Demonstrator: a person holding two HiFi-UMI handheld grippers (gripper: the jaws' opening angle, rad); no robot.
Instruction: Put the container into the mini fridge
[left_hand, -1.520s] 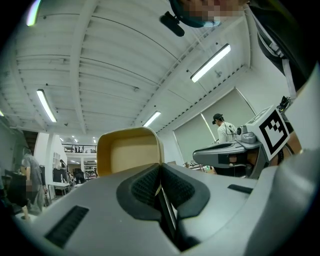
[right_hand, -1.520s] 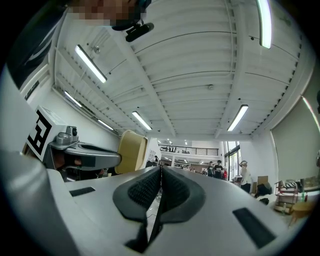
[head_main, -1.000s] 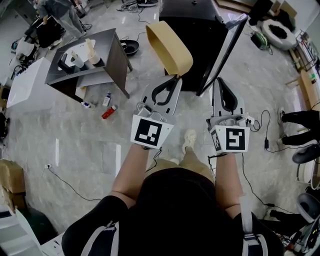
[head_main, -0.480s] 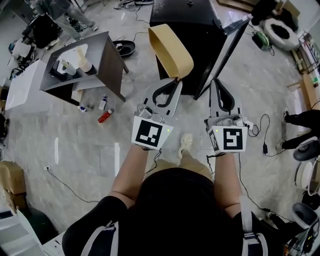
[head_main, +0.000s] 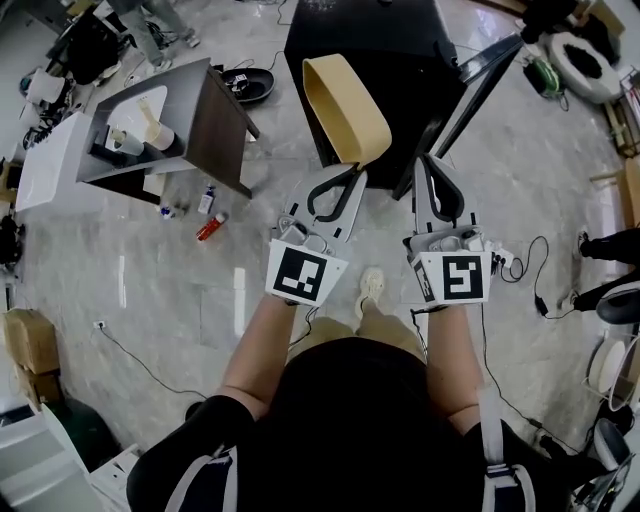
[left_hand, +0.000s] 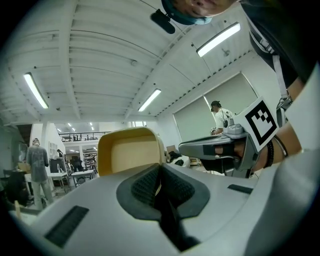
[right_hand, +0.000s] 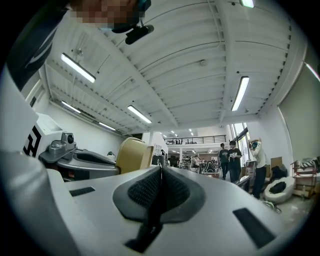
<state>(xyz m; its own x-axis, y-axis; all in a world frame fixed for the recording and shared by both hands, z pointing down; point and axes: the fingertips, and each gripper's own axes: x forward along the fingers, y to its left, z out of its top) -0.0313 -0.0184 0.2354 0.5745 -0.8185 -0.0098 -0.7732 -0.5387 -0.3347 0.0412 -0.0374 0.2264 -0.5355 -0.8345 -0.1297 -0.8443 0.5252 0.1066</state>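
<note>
Hanging before the open mini fridge (head_main: 385, 40), the empty tan container (head_main: 345, 95) is clamped in the left gripper (head_main: 350, 172); the right gripper (head_main: 425, 162) is closed on nothing.

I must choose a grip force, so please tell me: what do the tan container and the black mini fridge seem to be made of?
The container looks like matte tan plastic: even colour, smooth rounded rim, thin wall, no glare. Moulded fibre is also possible. The mini fridge looks like black painted metal or plastic, with a flat, dark top that has only a faint sheen.
</note>
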